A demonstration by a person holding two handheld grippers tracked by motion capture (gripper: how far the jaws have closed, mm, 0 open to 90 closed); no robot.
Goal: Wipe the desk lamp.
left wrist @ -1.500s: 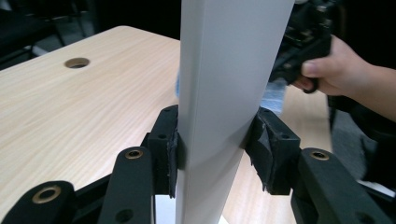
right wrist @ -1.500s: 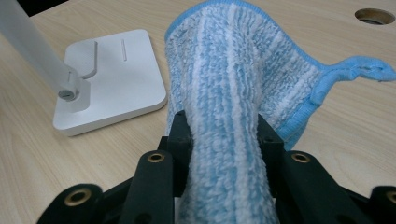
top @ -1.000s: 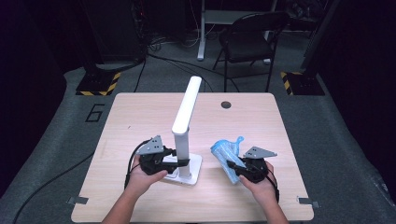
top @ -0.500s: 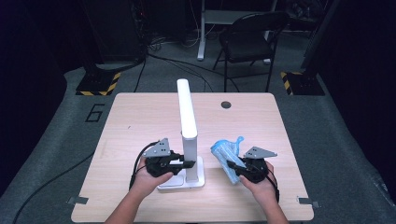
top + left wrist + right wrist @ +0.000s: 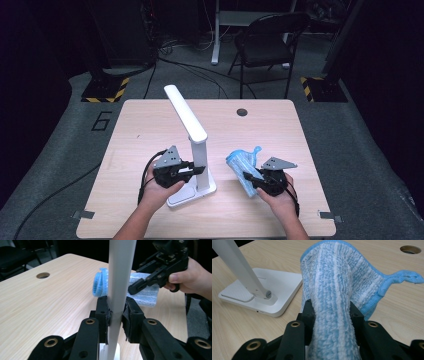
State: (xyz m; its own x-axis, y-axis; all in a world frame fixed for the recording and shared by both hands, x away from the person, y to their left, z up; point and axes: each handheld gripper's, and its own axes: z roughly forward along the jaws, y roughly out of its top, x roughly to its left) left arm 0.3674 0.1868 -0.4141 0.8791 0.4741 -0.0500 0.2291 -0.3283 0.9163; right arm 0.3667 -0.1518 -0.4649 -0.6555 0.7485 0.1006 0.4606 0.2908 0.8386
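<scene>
Left gripper (image 5: pixel 117 315) pinches lamp (image 5: pixel 192 135) post just above its base, near table's front edge. Right gripper (image 5: pixel 332 312) squeezes bunched blue cloth (image 5: pixel 337 290) beside it. Cloth's soft, light; lamp prob. stiff, top-heavy, so grip low.

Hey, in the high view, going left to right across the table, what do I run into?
Left gripper, shut on the lamp's post → white desk lamp → blue cloth → right gripper, shut on the cloth. The table's cable hole lies farther back, roughly above the cloth.
</scene>
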